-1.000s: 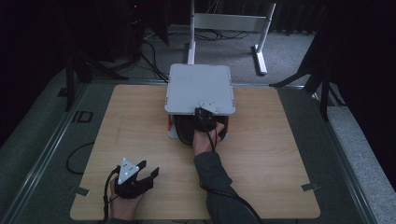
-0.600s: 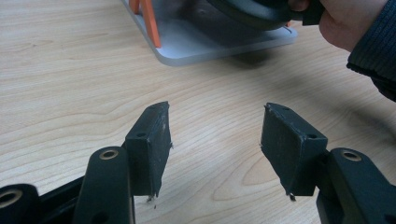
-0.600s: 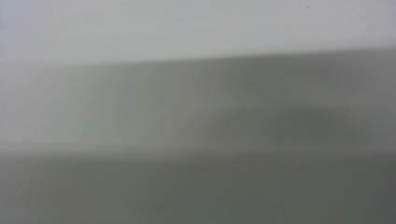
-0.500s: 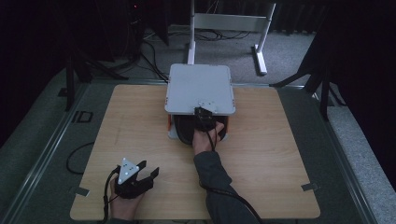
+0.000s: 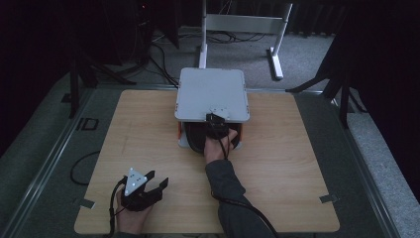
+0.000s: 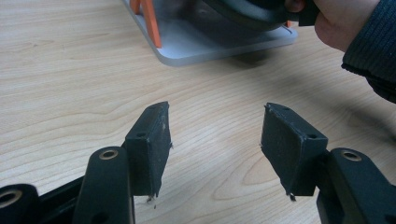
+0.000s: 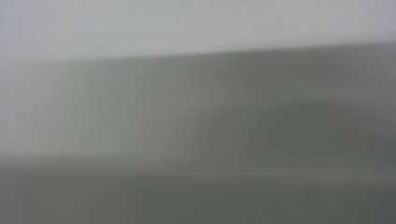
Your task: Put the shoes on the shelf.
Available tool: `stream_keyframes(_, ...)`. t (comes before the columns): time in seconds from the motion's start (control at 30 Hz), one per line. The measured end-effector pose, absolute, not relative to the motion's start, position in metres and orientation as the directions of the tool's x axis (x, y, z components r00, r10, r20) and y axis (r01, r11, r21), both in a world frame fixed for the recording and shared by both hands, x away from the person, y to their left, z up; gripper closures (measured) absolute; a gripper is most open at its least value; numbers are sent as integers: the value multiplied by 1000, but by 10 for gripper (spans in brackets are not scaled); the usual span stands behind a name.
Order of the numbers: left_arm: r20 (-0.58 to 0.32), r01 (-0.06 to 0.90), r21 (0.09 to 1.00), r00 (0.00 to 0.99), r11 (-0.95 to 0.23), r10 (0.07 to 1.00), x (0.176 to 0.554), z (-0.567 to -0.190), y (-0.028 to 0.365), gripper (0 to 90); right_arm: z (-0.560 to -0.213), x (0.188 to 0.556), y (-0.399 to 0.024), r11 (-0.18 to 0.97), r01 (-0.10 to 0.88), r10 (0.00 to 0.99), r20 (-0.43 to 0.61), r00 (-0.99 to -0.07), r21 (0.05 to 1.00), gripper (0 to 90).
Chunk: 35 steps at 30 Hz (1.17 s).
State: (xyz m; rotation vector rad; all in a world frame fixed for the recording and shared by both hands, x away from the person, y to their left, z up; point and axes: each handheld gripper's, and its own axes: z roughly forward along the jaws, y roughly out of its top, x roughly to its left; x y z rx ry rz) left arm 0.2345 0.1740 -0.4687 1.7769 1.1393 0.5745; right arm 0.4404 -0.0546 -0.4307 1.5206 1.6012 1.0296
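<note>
A grey stand with a flat top plate (image 5: 213,91) sits at the table's far middle. A dark round object (image 5: 197,137) lies under the plate on the stand's base (image 6: 201,44), between orange posts (image 6: 152,23). My right gripper (image 5: 216,120) is at the stand's front edge, pointing in over the dark object; its jaws are hidden. The right gripper view is a close blurred grey surface (image 7: 196,93). My left gripper (image 5: 159,178) rests near the front left of the table, open, with bare wood between its jaws (image 6: 215,135).
The wooden tabletop (image 5: 297,163) lies in a metal frame. A white frame stand (image 5: 242,22) and cables are on the floor behind. The right sleeve (image 5: 225,181) crosses the table's middle front. A cable loops off the table's left edge (image 5: 79,168).
</note>
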Motion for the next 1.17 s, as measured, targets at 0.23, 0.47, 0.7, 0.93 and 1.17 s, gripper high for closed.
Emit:
stream_keyframes(0.23, -89, 453, 879, 463, -150, 882, 234, -469, 174, 425, -432, 440, -54, 1, 429, 995, 42, -92, 903, 622)
stream_keyframes(0.47, -89, 455, 878, 464, -151, 881, 234, -469, 173, 425, -434, 434, -53, 12, 430, 993, 39, -109, 903, 546)
stream_keyframes(0.7, -88, 458, 876, 462, -153, 882, 235, -470, 172, 424, -435, 422, -57, 18, 425, 992, 36, -118, 905, 493)
stream_keyframes(0.93, -85, 460, 874, 463, -157, 882, 235, -471, 171, 424, -437, 405, -62, 22, 436, 990, 40, -132, 899, 455)
stream_keyframes(1.17, -85, 463, 872, 463, -159, 882, 236, -472, 170, 422, -444, 391, -68, 34, 441, 990, 32, -141, 897, 425)
